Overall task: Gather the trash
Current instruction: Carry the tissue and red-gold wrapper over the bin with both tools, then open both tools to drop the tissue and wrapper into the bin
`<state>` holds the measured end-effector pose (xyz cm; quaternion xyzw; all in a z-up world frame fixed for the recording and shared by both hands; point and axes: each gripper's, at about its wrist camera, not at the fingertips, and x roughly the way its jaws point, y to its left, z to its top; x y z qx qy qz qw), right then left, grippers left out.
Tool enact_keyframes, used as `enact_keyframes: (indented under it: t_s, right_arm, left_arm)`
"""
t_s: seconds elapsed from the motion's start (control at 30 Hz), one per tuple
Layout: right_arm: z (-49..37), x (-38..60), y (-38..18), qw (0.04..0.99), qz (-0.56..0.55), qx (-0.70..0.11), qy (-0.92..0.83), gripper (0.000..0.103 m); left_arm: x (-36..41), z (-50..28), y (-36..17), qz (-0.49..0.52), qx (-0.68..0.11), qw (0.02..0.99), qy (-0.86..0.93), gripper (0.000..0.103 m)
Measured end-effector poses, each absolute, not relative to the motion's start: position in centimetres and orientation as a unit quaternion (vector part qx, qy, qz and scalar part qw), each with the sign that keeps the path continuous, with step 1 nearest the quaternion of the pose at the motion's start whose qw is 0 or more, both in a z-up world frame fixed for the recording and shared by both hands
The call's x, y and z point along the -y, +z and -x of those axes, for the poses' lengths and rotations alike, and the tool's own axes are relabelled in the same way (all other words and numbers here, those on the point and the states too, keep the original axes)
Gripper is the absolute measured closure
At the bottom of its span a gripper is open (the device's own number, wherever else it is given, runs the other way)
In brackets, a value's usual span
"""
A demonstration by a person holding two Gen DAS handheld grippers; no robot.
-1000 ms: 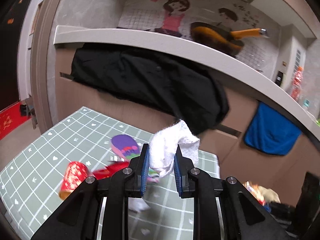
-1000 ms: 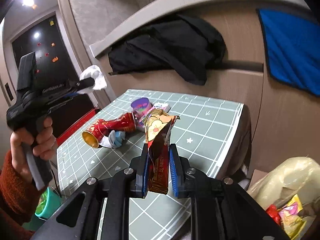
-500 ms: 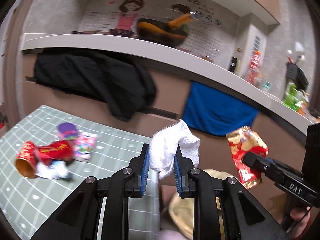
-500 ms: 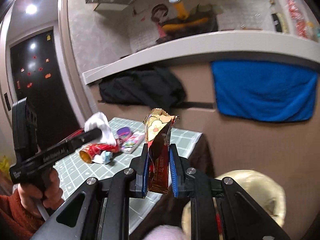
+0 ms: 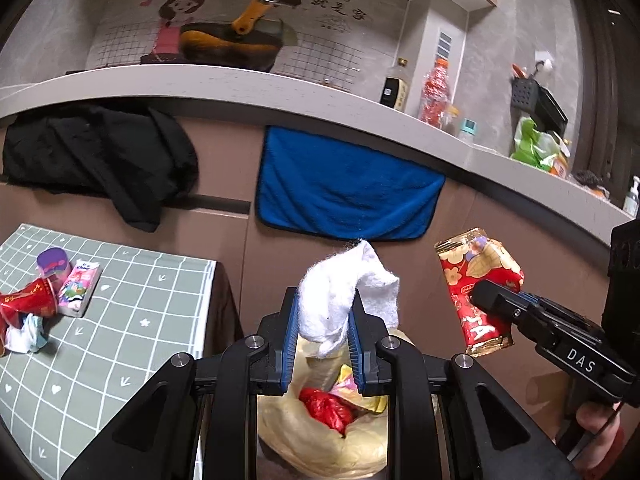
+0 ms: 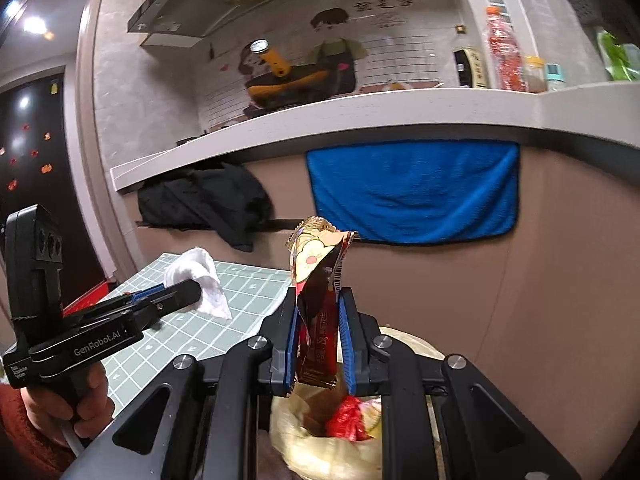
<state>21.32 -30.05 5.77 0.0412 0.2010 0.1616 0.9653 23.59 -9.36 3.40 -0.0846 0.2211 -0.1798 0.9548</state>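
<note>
Both hands are swinging away from the worktop [image 5: 132,320] toward the yellowish trash bag [image 5: 320,440], which a second ago was barely in view. The left gripper [image 5: 322,340] is clamping a white tissue [image 5: 340,296] between nearly closed fingers; the right gripper [image 6: 318,344] is pinching a red snack wrapper [image 6: 318,312] tightly. Both are hovering over what seems to be the bag's mouth. Releasing off-centre could be dropping light scraps onto the floor; a red cup [image 5: 28,304] and packets are waiting at left
</note>
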Motion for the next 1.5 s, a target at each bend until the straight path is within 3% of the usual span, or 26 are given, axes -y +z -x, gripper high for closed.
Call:
enact_keyframes:
  t_s: [0.77, 1.23, 1.5]
  right_arm:
    - [-23.4, 33.1, 1.0, 0.957, -0.069, -0.247, 0.139, 0.086]
    - [-27.7, 34.8, -5.2, 0.927, -0.112, -0.336, 0.12, 0.086]
    - [-29.1, 35.0, -8.9, 0.909, -0.112, -0.386, 0.107, 0.086]
  left_arm:
    - [12.6, -25.6, -0.8, 0.04, -0.275, 0.946, -0.168, 0.08]
    - [15.6, -31.8, -8.6, 0.041, -0.42, 0.886, -0.192, 0.08]
    - [16.5, -32.9, -11.2, 0.033, -0.465, 0.864, -0.191, 0.08]
